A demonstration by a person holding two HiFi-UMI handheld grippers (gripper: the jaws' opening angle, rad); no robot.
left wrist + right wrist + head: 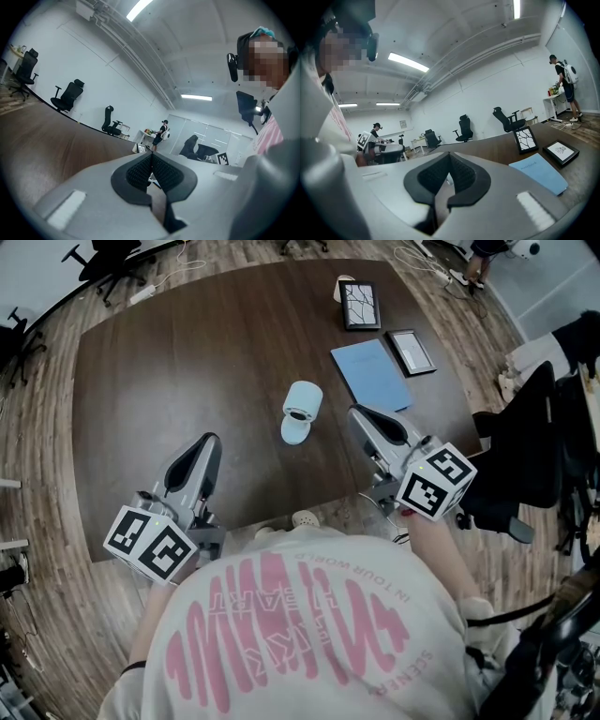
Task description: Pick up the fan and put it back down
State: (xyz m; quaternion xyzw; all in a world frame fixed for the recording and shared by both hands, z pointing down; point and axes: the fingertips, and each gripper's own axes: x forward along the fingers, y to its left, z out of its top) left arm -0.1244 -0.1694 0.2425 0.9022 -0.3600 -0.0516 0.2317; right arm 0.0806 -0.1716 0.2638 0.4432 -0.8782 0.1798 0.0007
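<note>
A small white fan (pixel 300 412) stands on the dark wooden table (pixel 169 362), near its front middle. My left gripper (pixel 210 440) hovers over the table's front edge, to the left of the fan and well apart from it. My right gripper (pixel 357 412) is just right of the fan, a short gap away. In the left gripper view the left gripper (pixel 151 154) has its black pads together with nothing between them. In the right gripper view the right gripper (pixel 450 155) is likewise shut and empty.
A blue notebook (pixel 371 373) lies right of the fan, with a small framed picture (pixel 411 351) beside it and a larger one (pixel 360 304) farther back. A black office chair (pixel 525 446) stands at the table's right edge. Cables and chairs line the far floor.
</note>
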